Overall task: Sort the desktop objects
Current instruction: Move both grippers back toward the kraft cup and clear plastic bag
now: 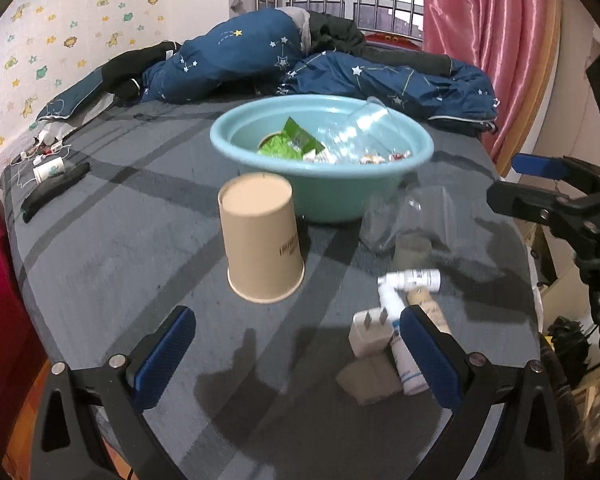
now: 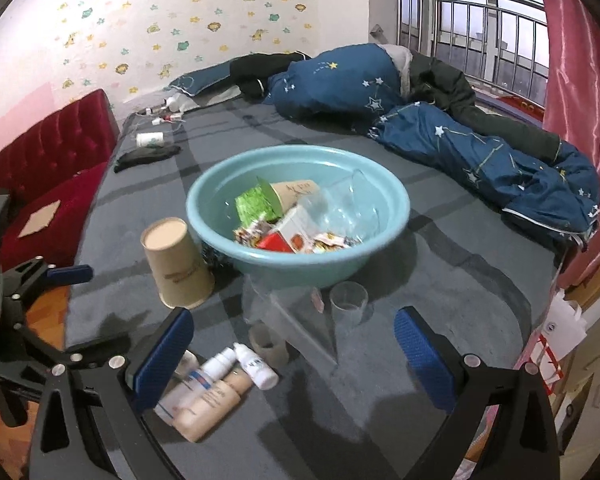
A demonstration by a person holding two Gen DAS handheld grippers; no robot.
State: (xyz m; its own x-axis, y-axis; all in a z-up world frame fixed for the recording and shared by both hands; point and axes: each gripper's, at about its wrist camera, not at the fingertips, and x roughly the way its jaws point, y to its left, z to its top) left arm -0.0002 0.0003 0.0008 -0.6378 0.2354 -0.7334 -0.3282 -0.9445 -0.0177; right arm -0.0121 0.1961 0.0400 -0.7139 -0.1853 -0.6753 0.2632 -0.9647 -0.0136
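Note:
A teal basin (image 1: 324, 196) (image 2: 300, 264) holds a green packet (image 2: 256, 202), a paper cup, clear plastic cups and snack wrappers. An upturned brown paper cup (image 1: 260, 240) (image 2: 176, 264) stands in front of it. My left gripper (image 1: 300, 356) is open and empty just short of that cup. Small bottles (image 1: 410, 312) (image 2: 216, 384) and a white charger plug (image 1: 370, 332) lie by its right finger. My right gripper (image 2: 296, 364) is open and empty above clear plastic cups (image 2: 348, 300) (image 1: 404, 220) and the bottles. It also shows in the left wrist view (image 1: 540, 184).
A blue starred duvet (image 1: 260, 56) (image 2: 460, 140) and dark clothes are piled at the back of the grey bed. A dark sock (image 1: 54, 192), a white tub (image 2: 150, 139) and cables lie far left. A red sofa (image 2: 48, 160) stands left, a pink curtain (image 1: 480, 20) right.

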